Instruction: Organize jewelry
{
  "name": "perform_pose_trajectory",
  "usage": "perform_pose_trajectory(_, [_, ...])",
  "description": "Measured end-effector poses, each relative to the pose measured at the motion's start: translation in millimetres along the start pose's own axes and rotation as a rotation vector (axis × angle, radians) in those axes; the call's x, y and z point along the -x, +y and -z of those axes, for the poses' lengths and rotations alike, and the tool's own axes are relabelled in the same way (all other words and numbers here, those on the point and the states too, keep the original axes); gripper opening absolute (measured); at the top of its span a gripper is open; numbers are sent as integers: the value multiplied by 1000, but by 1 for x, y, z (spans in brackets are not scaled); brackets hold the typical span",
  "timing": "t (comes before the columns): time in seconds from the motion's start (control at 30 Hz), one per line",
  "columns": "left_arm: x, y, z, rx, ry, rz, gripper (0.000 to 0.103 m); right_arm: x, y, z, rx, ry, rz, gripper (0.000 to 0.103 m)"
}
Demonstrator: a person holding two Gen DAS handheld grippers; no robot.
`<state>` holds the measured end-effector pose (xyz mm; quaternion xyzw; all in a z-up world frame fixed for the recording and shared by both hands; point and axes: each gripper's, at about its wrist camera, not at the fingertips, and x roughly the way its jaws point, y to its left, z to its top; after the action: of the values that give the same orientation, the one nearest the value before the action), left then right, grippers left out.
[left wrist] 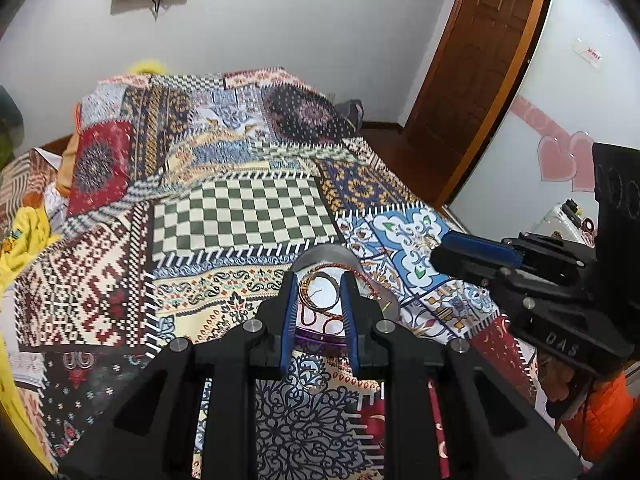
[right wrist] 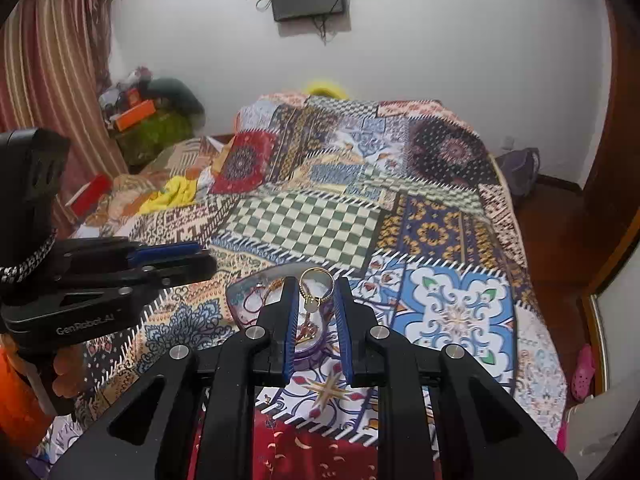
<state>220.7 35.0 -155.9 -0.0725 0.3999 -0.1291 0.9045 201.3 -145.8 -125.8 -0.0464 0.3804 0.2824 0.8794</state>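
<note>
An open silver jewelry box [left wrist: 326, 254] with a purple rim lies on the patterned bedspread, with chains and rings inside. My left gripper [left wrist: 320, 294] is shut on a thin bangle [left wrist: 318, 292] over the box. My right gripper [right wrist: 316, 286] is shut on a gold ring with a pale stone [right wrist: 316, 286], held above the same box [right wrist: 256, 280]. A small ring [left wrist: 314, 388] lies on the cloth below the left gripper. Each gripper shows in the other's view, the right one [left wrist: 472, 252] and the left one [right wrist: 192, 260].
The bed [left wrist: 248, 216] carries a patchwork spread. A yellow cloth [left wrist: 24, 236] lies at its left. A wooden door [left wrist: 480, 60] stands at the far right. Clutter and a curtain [right wrist: 48, 80] stand left of the bed.
</note>
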Motion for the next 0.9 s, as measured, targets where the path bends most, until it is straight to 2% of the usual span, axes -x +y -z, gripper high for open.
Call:
perform_pose_trajectory(0.27, [-31, 6, 4, 7, 81, 24, 20, -29, 6, 9, 38, 71, -28, 16])
perform_pose_trajectory(0.53, [-47, 10, 4, 26, 122, 55, 20, -44, 5, 11, 55, 111, -39, 16])
perform_pose_trajectory(0.7, [-40, 11, 0, 21, 97, 64, 20, -50, 4, 7, 55, 128, -52, 16])
perform_pose_trajectory(0.9, [-24, 16, -3, 0, 60, 16, 20, -59, 10, 3, 81, 148, -65, 16])
